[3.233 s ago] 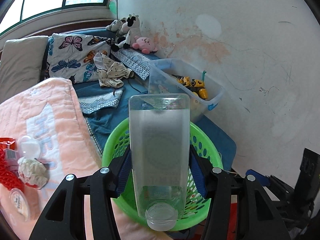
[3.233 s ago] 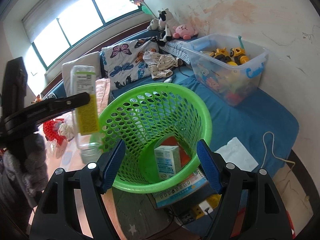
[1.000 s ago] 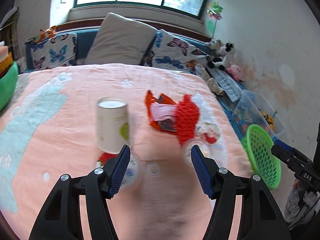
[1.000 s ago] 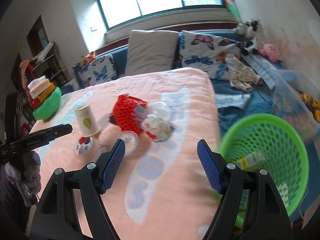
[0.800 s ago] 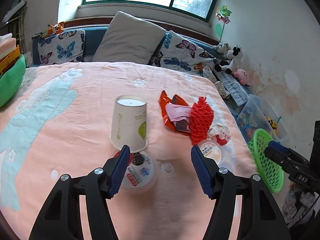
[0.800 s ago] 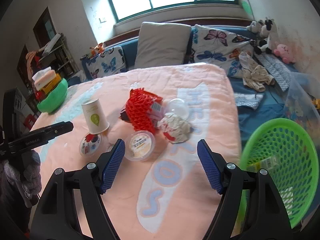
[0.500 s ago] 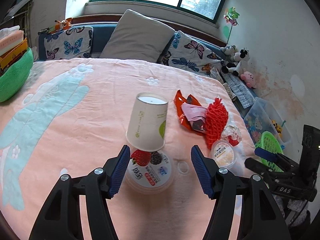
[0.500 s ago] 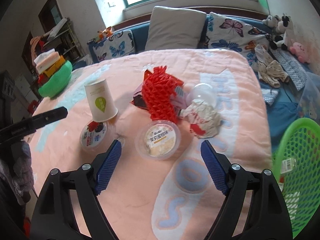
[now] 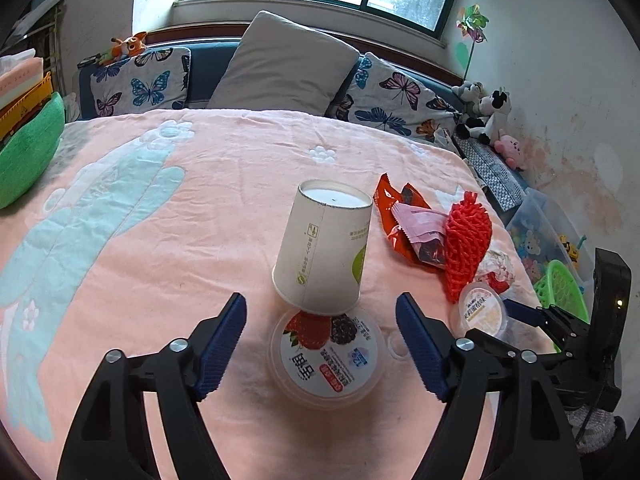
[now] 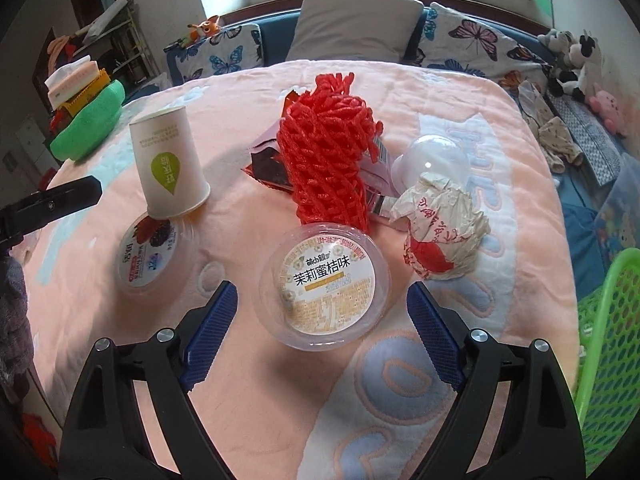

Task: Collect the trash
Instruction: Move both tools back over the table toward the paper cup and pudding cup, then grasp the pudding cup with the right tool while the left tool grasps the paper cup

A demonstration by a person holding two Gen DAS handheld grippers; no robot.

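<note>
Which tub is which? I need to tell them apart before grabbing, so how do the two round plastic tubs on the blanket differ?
The berry tub has a white lid picturing a strawberry and blackberry; the yellow tub has a pale yellow lid with black writing. The paper cup stands upside down with its rim overlapping the berry tub's far edge; the yellow tub has nothing on it, with the red net just behind. Both are clear, round, shallow, lid up.

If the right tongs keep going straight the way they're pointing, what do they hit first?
Most likely the round jelly cup with the yellow label: it lies on the pink blanket centred ahead of the open right tongs. The red mesh sits just beyond it.
</note>
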